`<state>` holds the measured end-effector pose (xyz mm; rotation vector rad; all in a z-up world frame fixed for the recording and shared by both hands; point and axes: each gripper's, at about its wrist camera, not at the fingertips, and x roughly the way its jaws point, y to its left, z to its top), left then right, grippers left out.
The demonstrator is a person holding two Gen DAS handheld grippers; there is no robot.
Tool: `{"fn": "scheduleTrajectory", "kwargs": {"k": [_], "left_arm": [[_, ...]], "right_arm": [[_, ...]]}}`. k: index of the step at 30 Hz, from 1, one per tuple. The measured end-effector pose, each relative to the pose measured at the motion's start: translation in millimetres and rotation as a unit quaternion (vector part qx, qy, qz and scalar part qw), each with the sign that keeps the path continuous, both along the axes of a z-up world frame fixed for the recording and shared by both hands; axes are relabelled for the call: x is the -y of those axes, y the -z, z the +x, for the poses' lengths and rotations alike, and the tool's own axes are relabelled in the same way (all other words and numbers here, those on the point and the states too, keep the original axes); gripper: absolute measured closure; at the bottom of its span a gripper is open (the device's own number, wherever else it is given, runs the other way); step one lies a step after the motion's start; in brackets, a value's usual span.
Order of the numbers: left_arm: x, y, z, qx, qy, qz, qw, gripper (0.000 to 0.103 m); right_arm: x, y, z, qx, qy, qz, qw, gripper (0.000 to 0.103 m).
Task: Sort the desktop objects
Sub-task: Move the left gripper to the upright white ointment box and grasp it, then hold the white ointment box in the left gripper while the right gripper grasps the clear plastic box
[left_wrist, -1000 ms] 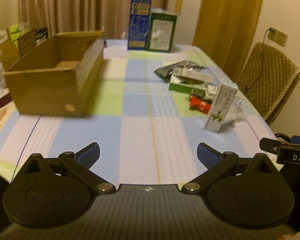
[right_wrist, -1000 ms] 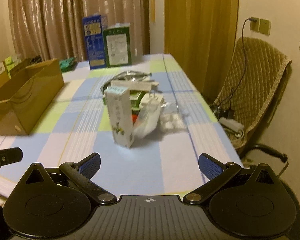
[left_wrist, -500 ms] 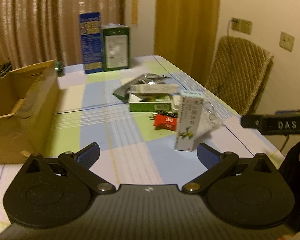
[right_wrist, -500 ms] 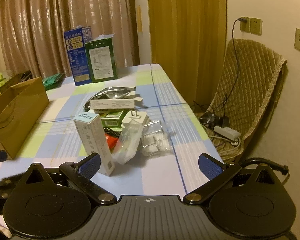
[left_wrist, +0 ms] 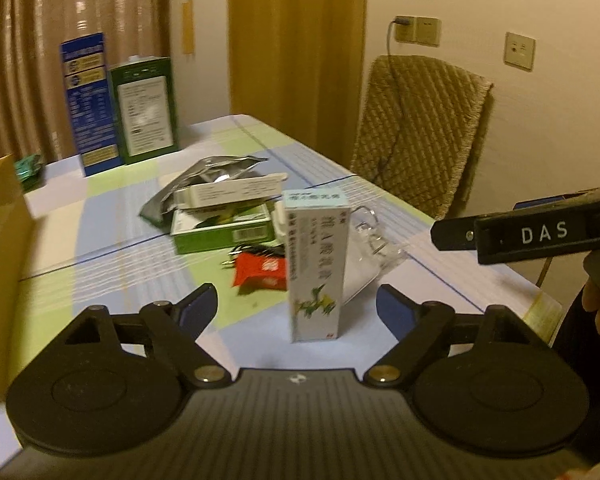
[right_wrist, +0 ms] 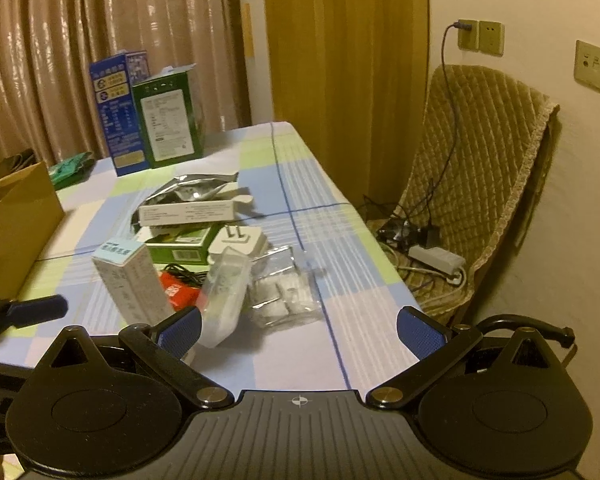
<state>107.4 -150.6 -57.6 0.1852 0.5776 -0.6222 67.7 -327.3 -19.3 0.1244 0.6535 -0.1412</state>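
The sorting looks hardly begun: the left gripper (left_wrist: pixel 296 307) is closing with the upright medicine box (left_wrist: pixel 315 264) not yet between its fingers, the right gripper (right_wrist: pixel 298 326) open and empty, the pile untouched.

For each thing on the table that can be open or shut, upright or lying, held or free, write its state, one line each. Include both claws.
Left claw: closing, pads touching nothing.
Right claw: open, holding nothing.
Tall white box: upright, free, in front of the left claw.
Flat green box: lying flat.
Long white box: lying across the pile.
Silver bag: torn open, lying.
Red packet: lying flat.
Cardboard box: open top.
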Motion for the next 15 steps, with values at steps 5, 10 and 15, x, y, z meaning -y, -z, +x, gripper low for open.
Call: {"fn": "scheduleTrajectory", "kwargs": {"k": [5,10,15], "left_arm": [[18,9,14,0.007,0.011,0.006,0.9999,0.026],[30,21,22,0.006,0.003,0.011,0.9999,0.041],[30,26,27,-0.001,-0.012,0.006,0.9999,0.07]], "right_arm": [[1,4,4,-0.002,0.002,-0.001,1.0,0.002],[4,9,11,-0.001,0.006,0.004,1.0,0.002],[2,12,15,0.001,-0.003,0.006,1.0,0.002]]}}
